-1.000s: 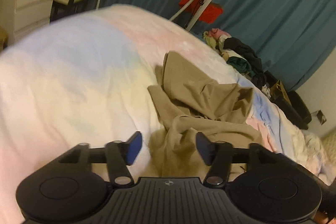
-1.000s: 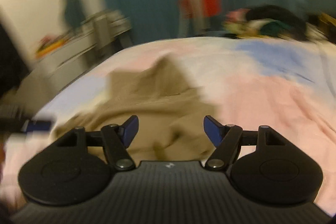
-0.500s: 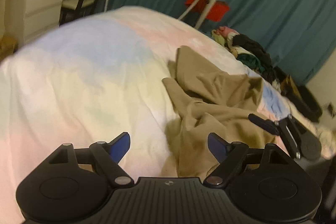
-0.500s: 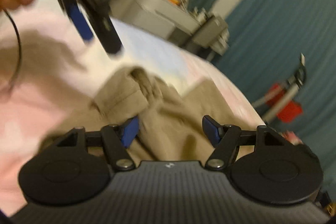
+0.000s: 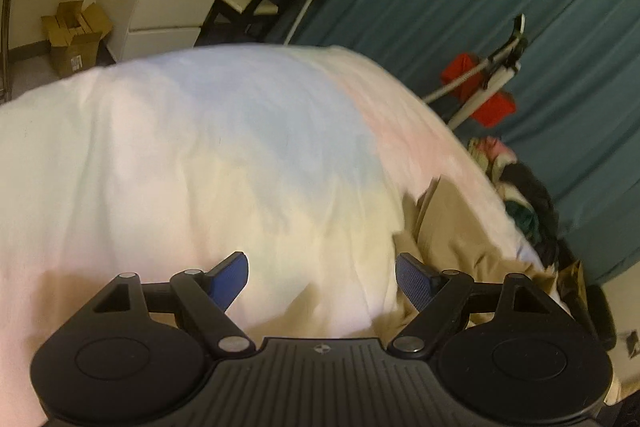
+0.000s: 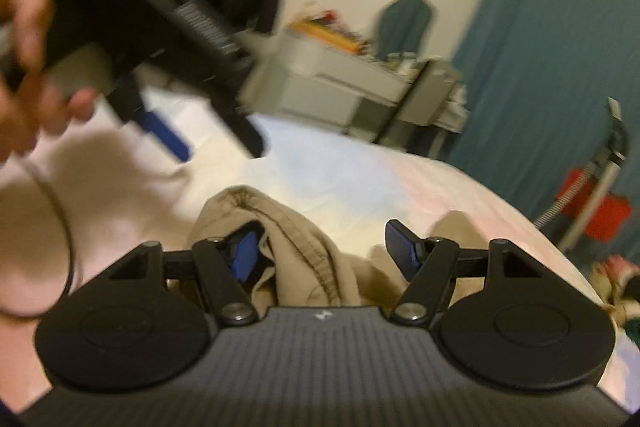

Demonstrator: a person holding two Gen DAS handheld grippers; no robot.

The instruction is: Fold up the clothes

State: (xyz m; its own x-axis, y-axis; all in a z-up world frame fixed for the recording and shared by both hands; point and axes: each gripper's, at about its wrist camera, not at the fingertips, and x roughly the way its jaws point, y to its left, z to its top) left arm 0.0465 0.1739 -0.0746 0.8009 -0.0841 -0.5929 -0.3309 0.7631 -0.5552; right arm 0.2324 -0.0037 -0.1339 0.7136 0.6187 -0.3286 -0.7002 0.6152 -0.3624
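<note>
Tan garment [image 6: 288,247]: crumpled on the pastel bedspread [image 5: 224,155].
Right gripper [image 6: 320,253]: jaws spread wide; a hemmed fold of the garment bunches up between them, against the left blue pad, not pinched.
Left gripper [image 5: 320,277]: jaws spread wide over bare bedspread, holding nothing; garment [image 5: 460,227] lies just beyond its right finger.

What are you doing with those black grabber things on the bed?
A person is starting to fold a tan garment lying crumpled on the pastel bedspread. The right gripper is open, with a bunched part of the garment between its fingers. The left gripper is open too, over bare bedspread beside it.
</note>
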